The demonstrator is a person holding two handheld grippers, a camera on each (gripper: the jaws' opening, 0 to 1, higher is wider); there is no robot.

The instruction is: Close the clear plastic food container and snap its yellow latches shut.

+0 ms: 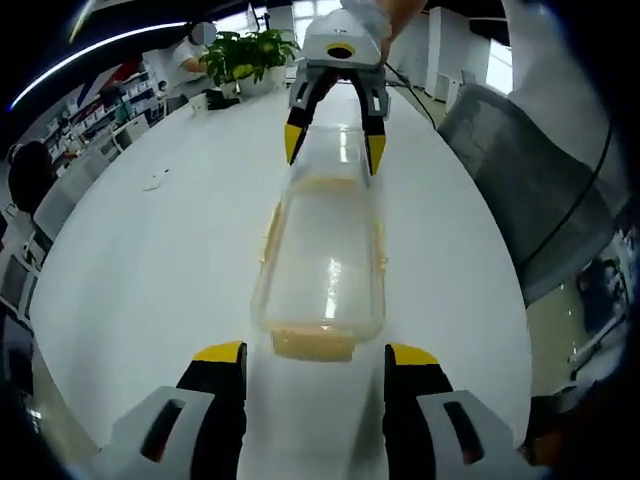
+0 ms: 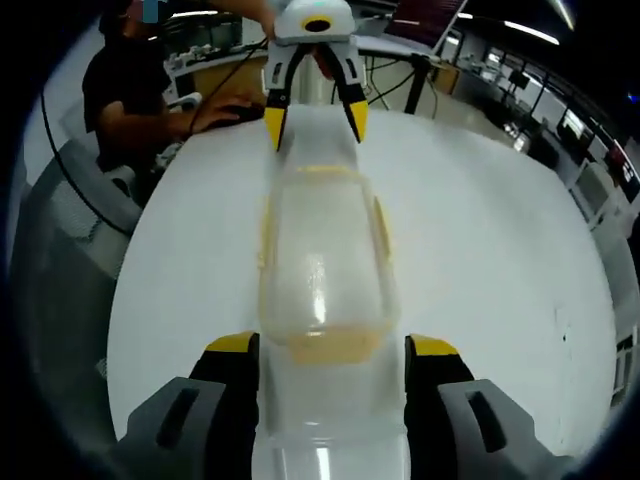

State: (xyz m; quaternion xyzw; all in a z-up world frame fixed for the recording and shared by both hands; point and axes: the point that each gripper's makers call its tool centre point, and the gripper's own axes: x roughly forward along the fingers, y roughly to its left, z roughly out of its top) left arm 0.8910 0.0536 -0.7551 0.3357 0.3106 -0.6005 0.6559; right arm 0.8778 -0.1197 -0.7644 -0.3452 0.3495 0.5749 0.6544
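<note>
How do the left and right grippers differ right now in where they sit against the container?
The left gripper is open, its tips short of the container. The right gripper is open too, but its jaws straddle the container's end. Both face each other from opposite ends on the white table.

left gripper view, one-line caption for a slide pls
Two open grippers, left and right, face each other across a clear container on a white table.
</note>
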